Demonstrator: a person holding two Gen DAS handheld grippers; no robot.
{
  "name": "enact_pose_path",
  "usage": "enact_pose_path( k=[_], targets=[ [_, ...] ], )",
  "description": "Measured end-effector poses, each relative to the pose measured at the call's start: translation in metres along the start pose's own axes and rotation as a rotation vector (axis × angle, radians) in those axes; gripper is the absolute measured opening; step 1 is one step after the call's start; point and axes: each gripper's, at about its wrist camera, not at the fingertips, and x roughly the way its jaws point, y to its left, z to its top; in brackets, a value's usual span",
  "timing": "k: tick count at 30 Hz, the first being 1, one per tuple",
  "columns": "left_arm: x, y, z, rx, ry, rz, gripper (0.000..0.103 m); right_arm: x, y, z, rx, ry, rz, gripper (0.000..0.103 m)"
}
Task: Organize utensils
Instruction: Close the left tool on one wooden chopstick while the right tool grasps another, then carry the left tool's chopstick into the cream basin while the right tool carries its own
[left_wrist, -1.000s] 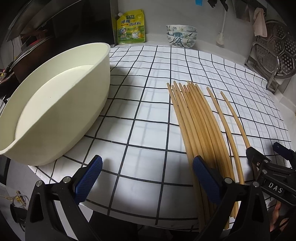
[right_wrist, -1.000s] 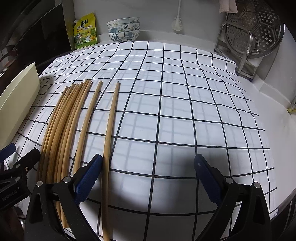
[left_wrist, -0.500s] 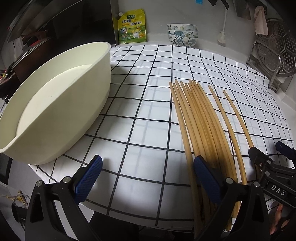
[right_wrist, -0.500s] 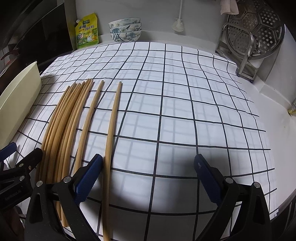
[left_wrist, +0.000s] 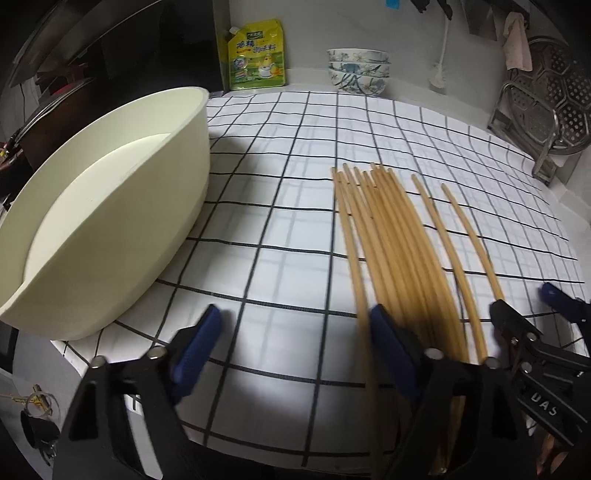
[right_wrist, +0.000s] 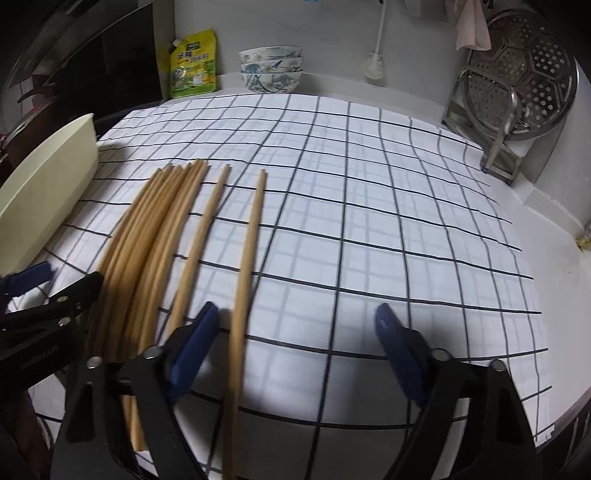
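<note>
Several chopsticks (left_wrist: 399, 251) lie side by side on the checked surface (left_wrist: 280, 229), right of an empty cream tub (left_wrist: 110, 229). Both grippers, left gripper (left_wrist: 299, 332) and right gripper (right_wrist: 295, 332), have just been closing but remain apart; one chopstick lies between the right gripper's jaws, ungripped. Three bowls (right_wrist: 271, 68) stand stacked behind.

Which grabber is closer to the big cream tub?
Left. The left gripper sits just beside the cream tub; the right gripper is farther away, past the chopsticks.
</note>
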Motion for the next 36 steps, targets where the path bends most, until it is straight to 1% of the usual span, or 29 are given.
enact_pose_path(
  k=[1, 2, 3, 4, 5, 6, 8, 12, 17, 22, 24, 26, 28, 31, 36],
  targets=[
    [-0.001, -0.002, 0.000, 0.009, -0.003, -0.008, 0.060, -0.001, 0.002, 0.000, -0.004, -0.001, 0.018, 0.059],
    [-0.003, -0.005, 0.000, 0.017, -0.005, -0.016, 0.047, -0.002, 0.004, 0.000, -0.012, -0.002, 0.030, 0.047],
    [-0.004, -0.006, 0.000, 0.023, -0.005, -0.022, 0.033, -0.003, 0.006, 0.000, -0.024, -0.004, 0.035, 0.040],
    [-0.004, -0.007, 0.001, 0.026, -0.003, -0.026, 0.027, -0.004, 0.009, 0.001, -0.038, -0.005, 0.038, 0.025],
    [-0.004, -0.008, 0.001, 0.029, 0.000, -0.028, 0.018, -0.005, 0.012, 0.000, -0.047, -0.006, 0.040, 0.011],
    [-0.004, -0.008, 0.001, 0.030, 0.003, -0.030, 0.008, -0.006, 0.014, 0.000, -0.054, -0.006, 0.038, 0.007],
    [-0.004, -0.007, 0.002, 0.023, 0.011, -0.048, 0.007, -0.006, 0.015, -0.001, -0.053, -0.007, 0.038, 0.006],
    [-0.009, -0.004, 0.003, 0.014, 0.004, -0.072, 0.007, -0.007, 0.003, 0.000, 0.003, -0.013, 0.073, 0.006],
    [-0.032, -0.001, 0.011, 0.016, -0.053, -0.103, 0.007, -0.026, -0.007, 0.007, 0.081, -0.069, 0.133, 0.006],
    [-0.064, 0.016, 0.027, 0.015, -0.137, -0.113, 0.007, -0.051, 0.004, 0.021, 0.101, -0.135, 0.180, 0.006],
    [-0.077, 0.030, 0.034, 0.009, -0.179, -0.097, 0.007, -0.058, 0.016, 0.031, 0.099, -0.161, 0.208, 0.006],
    [-0.089, 0.046, 0.040, 0.016, -0.230, -0.048, 0.007, -0.063, 0.031, 0.042, 0.085, -0.178, 0.242, 0.006],
    [-0.096, 0.063, 0.046, 0.018, -0.258, -0.010, 0.007, -0.066, 0.052, 0.055, 0.056, -0.189, 0.280, 0.006],
    [-0.101, 0.101, 0.055, -0.017, -0.273, 0.038, 0.007, -0.065, 0.088, 0.076, 0.013, -0.197, 0.338, 0.006],
    [-0.098, 0.162, 0.069, -0.086, -0.277, 0.110, 0.007, -0.061, 0.152, 0.114, -0.046, -0.207, 0.428, 0.006]
  ],
)
